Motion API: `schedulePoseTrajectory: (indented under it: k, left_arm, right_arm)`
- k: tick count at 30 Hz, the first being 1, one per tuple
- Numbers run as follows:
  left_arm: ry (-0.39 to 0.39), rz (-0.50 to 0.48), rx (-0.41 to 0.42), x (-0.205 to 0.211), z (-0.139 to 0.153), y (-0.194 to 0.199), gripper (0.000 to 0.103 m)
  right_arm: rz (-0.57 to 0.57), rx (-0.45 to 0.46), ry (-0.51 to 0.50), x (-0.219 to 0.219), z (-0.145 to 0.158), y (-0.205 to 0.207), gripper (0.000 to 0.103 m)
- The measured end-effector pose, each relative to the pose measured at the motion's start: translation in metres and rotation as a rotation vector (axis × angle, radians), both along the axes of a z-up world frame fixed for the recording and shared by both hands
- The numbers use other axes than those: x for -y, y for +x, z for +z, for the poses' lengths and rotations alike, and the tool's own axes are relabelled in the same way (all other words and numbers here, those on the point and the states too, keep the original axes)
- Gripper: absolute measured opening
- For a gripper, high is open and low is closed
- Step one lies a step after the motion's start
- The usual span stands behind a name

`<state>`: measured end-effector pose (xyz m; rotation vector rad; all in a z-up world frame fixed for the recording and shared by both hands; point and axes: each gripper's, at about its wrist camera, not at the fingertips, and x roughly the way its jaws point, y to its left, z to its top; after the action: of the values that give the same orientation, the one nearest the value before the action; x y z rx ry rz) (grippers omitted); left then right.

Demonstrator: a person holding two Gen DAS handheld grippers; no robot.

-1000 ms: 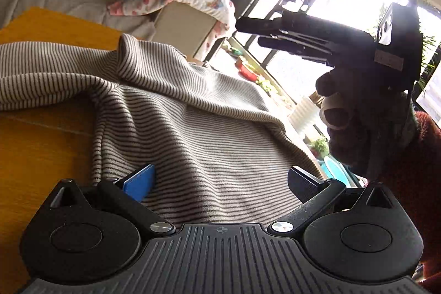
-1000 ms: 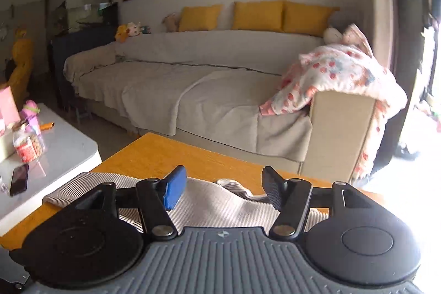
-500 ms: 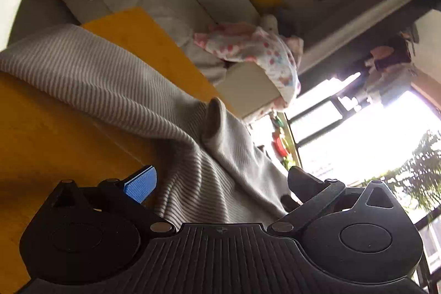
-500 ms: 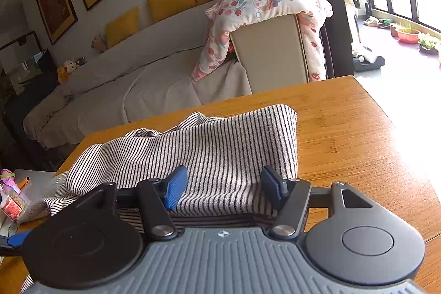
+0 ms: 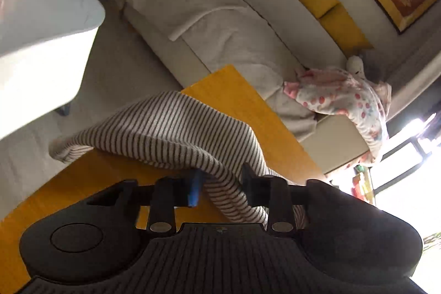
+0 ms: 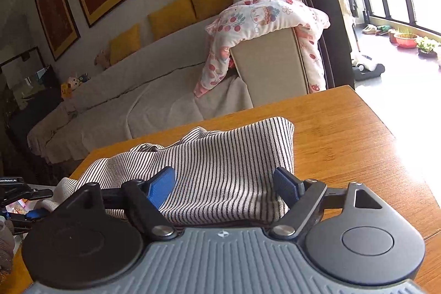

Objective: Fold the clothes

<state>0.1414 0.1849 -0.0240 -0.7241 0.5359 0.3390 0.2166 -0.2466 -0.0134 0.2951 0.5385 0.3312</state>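
Two hand-held grippers on one striped top (image 6: 220, 156), mid-fold on wood bench (image 6: 344, 128).

Left hand-held gripper (image 5: 220, 183), lower centre of left view: just closed, jaws pinched on bunched edge of top, prob. so that side can be lifted & carried over. Cloth rises from the pinch toward centre-left of frame, lifted off bench (image 5: 242, 101) w/ shadow under it, far end drooping past bench edge.

Right hand-held gripper (image 6: 223, 188), lower centre of right view: just been opening, jaws wide, top lying between blue pads (image 6: 161, 189) but no squeeze seen. Likely let go, or lining up for new grab; can't tell which.

Top in right view: folded edge at centre-right, rumpled toward left, so fold judged only partly done. Left hand-held gripper also at far left edge there.

Sofa (image 6: 137, 101) w/ floral blanket (image 6: 261, 18) behind, not involved.
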Motion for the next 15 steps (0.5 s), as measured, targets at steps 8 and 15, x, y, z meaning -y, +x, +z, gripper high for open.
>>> schedulePoseTrajectory:
  k: [8, 15]
  left_arm:
    - [0.627, -0.499, 0.284, 0.142, 0.06, 0.009, 0.017]
    - [0.652, -0.951, 0.197, 0.223, 0.011, -0.002, 0.06]
  right_arm:
    - [-0.013, 0.007, 0.032, 0.003, -0.001, 0.0, 0.081]
    - [-0.069, -0.006, 0.137, 0.02, -0.006, 0.002, 0.083]
